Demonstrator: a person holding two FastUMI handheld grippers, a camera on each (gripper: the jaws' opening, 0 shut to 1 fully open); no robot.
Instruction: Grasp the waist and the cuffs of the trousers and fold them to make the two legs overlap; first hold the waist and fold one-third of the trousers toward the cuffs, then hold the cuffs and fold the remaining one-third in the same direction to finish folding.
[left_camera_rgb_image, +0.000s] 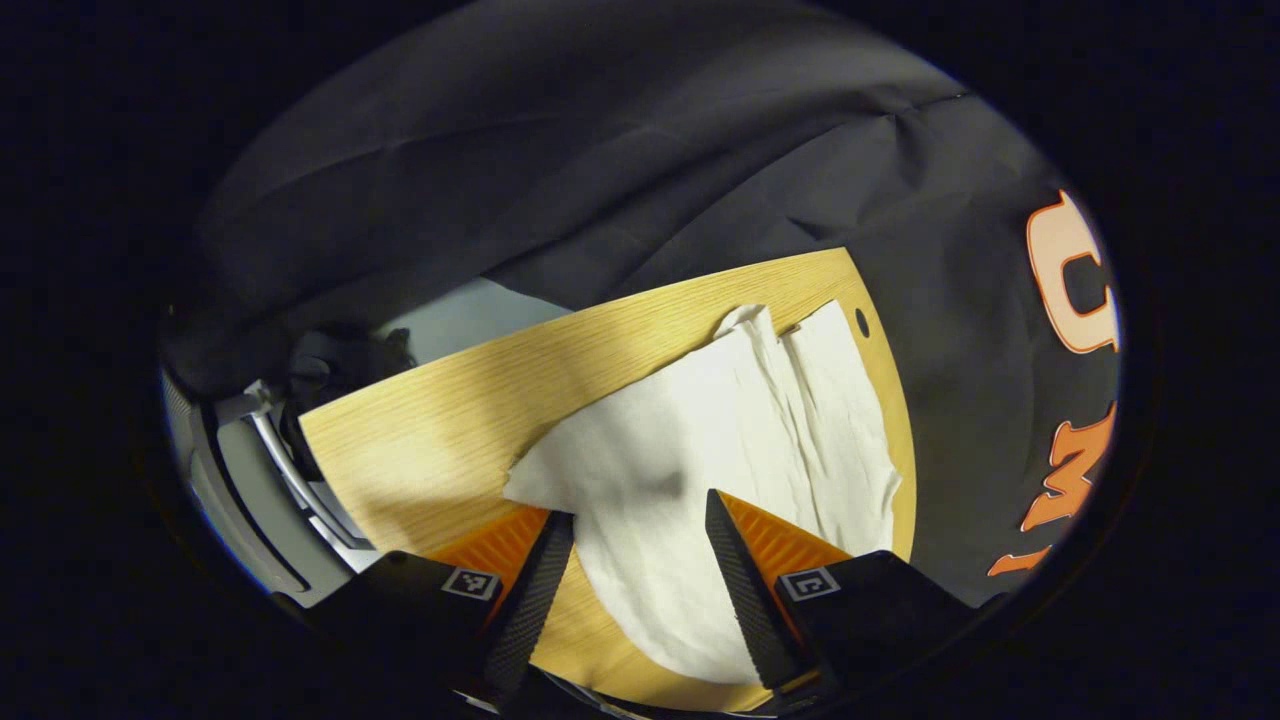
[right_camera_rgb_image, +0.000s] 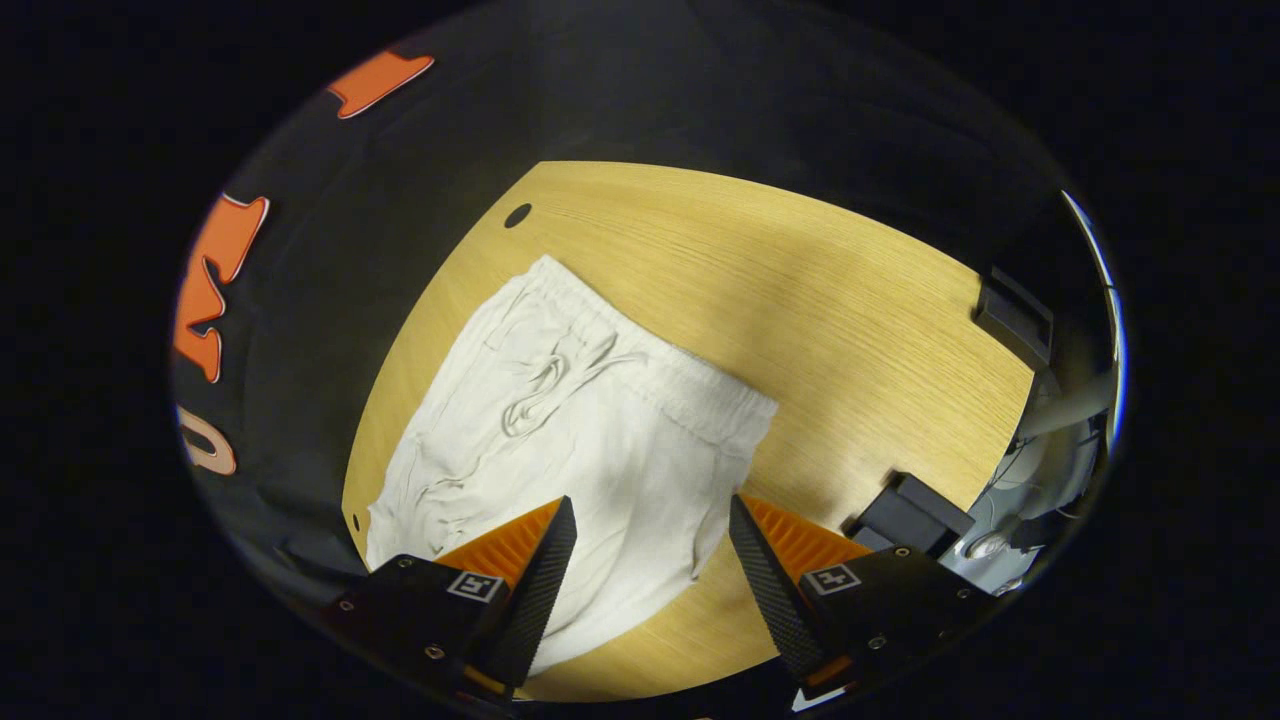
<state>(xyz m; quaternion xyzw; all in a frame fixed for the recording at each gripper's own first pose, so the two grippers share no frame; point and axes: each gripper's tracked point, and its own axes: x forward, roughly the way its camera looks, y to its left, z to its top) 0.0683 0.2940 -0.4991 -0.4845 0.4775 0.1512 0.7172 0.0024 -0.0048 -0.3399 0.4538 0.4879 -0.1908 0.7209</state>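
Observation:
White trousers (right_camera_rgb_image: 590, 450) lie spread flat on a light wooden table (right_camera_rgb_image: 800, 290). In the right gripper view the elastic waist with its drawstring (right_camera_rgb_image: 545, 385) faces away from me, and my right gripper (right_camera_rgb_image: 652, 520) hovers open above the cloth with nothing between its fingers. The left gripper view shows the leg end of the trousers (left_camera_rgb_image: 720, 440), the two legs side by side with their cuffs (left_camera_rgb_image: 790, 325) near the table's far corner. My left gripper (left_camera_rgb_image: 638, 515) hangs open over the cloth, holding nothing.
Black cloth walls surround the table (left_camera_rgb_image: 450, 420) closely. A small dark hole (right_camera_rgb_image: 517, 215) marks the tabletop near a corner. Black clamp blocks (right_camera_rgb_image: 910, 515) sit on the table's right edge, with pale equipment beyond it. A dark bundle (left_camera_rgb_image: 340, 365) and grey frame lie past the left edge.

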